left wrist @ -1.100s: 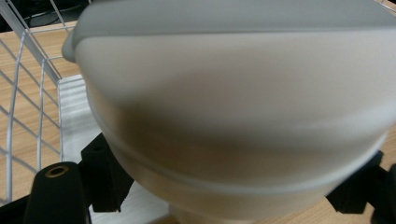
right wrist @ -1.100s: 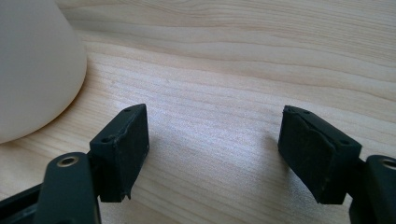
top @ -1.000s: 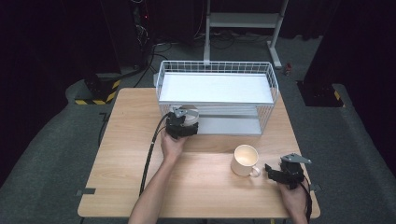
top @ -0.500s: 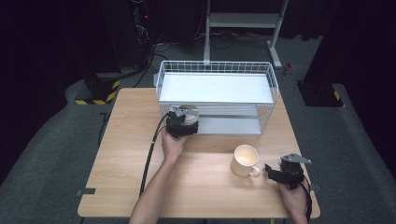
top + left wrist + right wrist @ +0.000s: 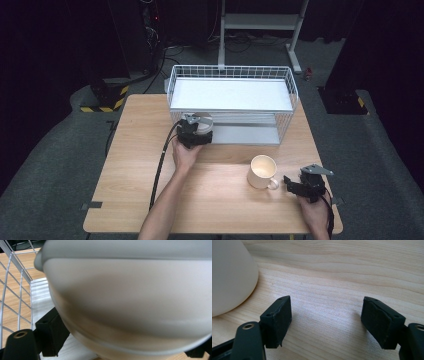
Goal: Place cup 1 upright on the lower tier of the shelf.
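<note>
White ceramic is crowding the left gripper view: a pale bowl [image 5: 130,307] is sitting between the black jaws of the left hand-held gripper [image 5: 194,134], and those jaws have just been opening, so the pads are looking slack beside the bowl's wall rather than pressing on it. From the high view, the bowl [image 5: 202,125] is resting at the front left corner of the white wire rack [image 5: 232,75], on its lower shelf, with the person's left hand [image 5: 186,156] reaching in from the bench [image 5: 135,170]. Wire mesh is showing at the left edge of the left gripper view, with the wooden top beyond it. Over on the right, the right hand-held gripper [image 5: 294,184] is lying low over the wood, its jaws standing well apart with nothing between them. A cream mug [image 5: 263,171] is sitting just beside it, handle turned toward that gripper, and its rounded wall [image 5: 229,275] is bulging in at the left of the right gripper view, clear of the near pad.
</note>
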Demonstrator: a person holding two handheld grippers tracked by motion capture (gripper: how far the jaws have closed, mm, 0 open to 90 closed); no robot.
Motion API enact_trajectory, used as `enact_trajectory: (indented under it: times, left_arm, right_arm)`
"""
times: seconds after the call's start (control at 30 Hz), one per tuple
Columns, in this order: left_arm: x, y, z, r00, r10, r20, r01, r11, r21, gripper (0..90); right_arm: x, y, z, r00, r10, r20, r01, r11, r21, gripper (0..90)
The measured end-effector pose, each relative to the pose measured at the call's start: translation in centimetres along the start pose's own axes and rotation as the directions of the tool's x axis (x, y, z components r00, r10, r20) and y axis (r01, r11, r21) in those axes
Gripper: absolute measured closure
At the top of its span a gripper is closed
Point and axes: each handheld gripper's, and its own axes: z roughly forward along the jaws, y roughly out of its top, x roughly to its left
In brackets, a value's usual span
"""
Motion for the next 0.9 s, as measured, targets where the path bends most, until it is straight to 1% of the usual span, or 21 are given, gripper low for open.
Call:
enact_trajectory:
  times: [0.07, 0.1, 0.17, 0.23, 0.27, 0.37, 0.43, 0.47, 0.5, 0.57, 0.6, 0.77, 0.9]
  left_arm:
    - [0.1, 0.0, 0.0, 1.0, 0.003, 0.003, -0.003, 1.0, 0.005, 11.2]
    - [0.1, -0.1, 0.0, 0.9997, -0.008, 0.022, 0.008, 0.9999, 0.006, 10.4]
    - [0.2, -0.2, -0.1, 0.9999, -0.009, 0.013, 0.009, 1.0, 0.002, 9.5]
    - [0.3, -0.3, -0.2, 0.9997, -0.012, 0.02, 0.012, 0.9999, 0.004, 9.3]
    - [0.2, -0.4, -0.3, 0.9995, -0.019, 0.025, 0.019, 0.9998, 0.003, 9.3]
    - [0.2, -0.6, -0.4, 0.9993, -0.024, 0.027, 0.024, 0.9997, 0.006, 9.6]
    - [0.3, -0.8, -0.6, 0.9997, -0.013, 0.022, 0.013, 0.9999, 0.011, 10.1]
    - [0.4, -1.0, -0.8, 0.9999, -0.004, 0.011, 0.003, 0.9999, 0.014, 10.6]
    - [0.4, -1.0, -0.8, 0.9999, -0.004, 0.011, 0.003, 0.9999, 0.014, 10.9]
    - [0.3, -1.2, -0.8, 0.9999, -0.009, 0.013, 0.009, 0.9999, 0.015, 11.8]
    - [0.2, -1.4, -0.9, 0.9997, -0.013, 0.019, 0.012, 0.9997, 0.023, 12.4]
    - [0.1, -1.7, -1.0, 0.9999, -0.007, 0.014, 0.006, 0.9997, 0.024, 14.8]
    - [-0.1, -2.1, -1.0, 0.9995, -0.02, 0.023, 0.019, 0.9994, 0.029, 15.3]
  right_arm:
    - [0.0, 0.0, 0.0, 1.0, 0.001, 0.001, -0.001, 1.0, 0.0, 25.0]
    - [0.0, 0.0, 0.0, 1.0, 0.001, 0.0, -0.001, 1.0, 0.0, 25.0]
    - [0.0, 0.0, 0.0, 1.0, 0.001, 0.0, -0.001, 1.0, 0.0, 25.0]
    - [0.0, 0.0, 0.0, 1.0, 0.001, 0.0, -0.001, 1.0, 0.0, 25.0]
    - [0.0, 0.0, 0.0, 1.0, 0.001, 0.001, -0.001, 1.0, 0.0, 25.0]
    - [0.0, 0.0, 0.0, 1.0, 0.001, 0.0, -0.001, 1.0, 0.0, 25.0]
    - [0.0, 0.0, 0.0, 1.0, 0.001, 0.0, -0.001, 1.0, 0.0, 25.0]
    - [0.0, 0.0, 0.0, 1.0, 0.0, 0.0, 0.0, 1.0, 0.0, 25.0]
    - [0.0, 0.0, 0.0, 1.0, 0.0, 0.0, 0.0, 1.0, 0.0, 25.0]
    - [0.0, 0.0, 0.0, 1.0, 0.002, 0.001, -0.002, 1.0, 0.0, 25.0]
    - [0.0, 0.0, 0.0, 1.0, 0.001, 0.001, -0.001, 1.0, 0.0, 25.0]
    - [0.0, 0.0, 0.0, 1.0, 0.001, 0.0, -0.001, 1.0, 0.0, 25.0]
    - [0.0, 0.0, 0.0, 1.0, 0.0, 0.001, 0.0, 1.0, 0.0, 25.0]
